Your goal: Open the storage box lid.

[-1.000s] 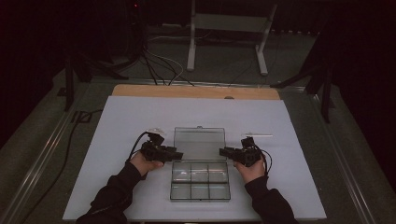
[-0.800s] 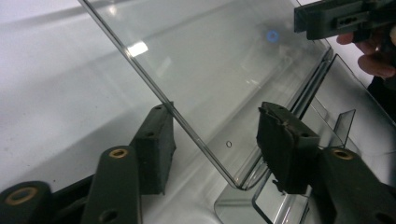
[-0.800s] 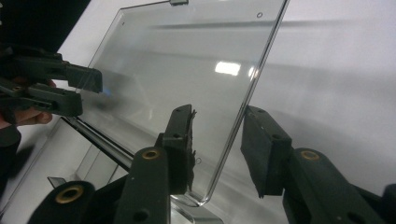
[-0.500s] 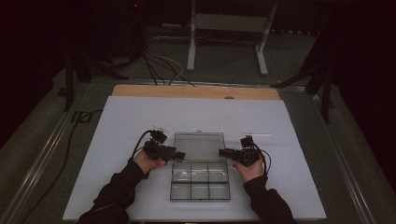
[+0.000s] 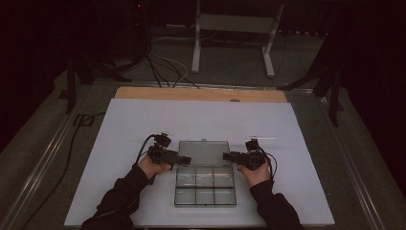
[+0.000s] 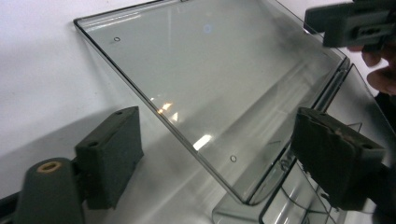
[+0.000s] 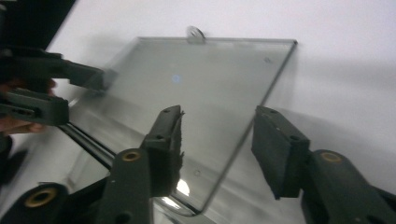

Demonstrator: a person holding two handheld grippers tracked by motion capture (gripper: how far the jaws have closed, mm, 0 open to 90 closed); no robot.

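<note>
The clear plastic compartment box [image 5: 205, 184] lies open on the white sheet [image 5: 119, 129], its lid [image 5: 204, 153] flat between the left gripper [image 5: 184, 160] and right gripper [image 5: 226, 156]; both grippers' jaws, just opening, straddle the lid's side edges without pressing, bare sheet all around.

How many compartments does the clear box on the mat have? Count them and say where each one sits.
6. The clear box holds two rows of three compartments: a far row beside the opened lid and a near row toward the person.

Black long sleeves [image 5: 122, 199] are worn. Grippers: black bodies, dark worn pads [image 6: 111, 154], brass-ringed screw holes [image 7: 131, 156], black cables [image 5: 143, 146] attached.
</note>
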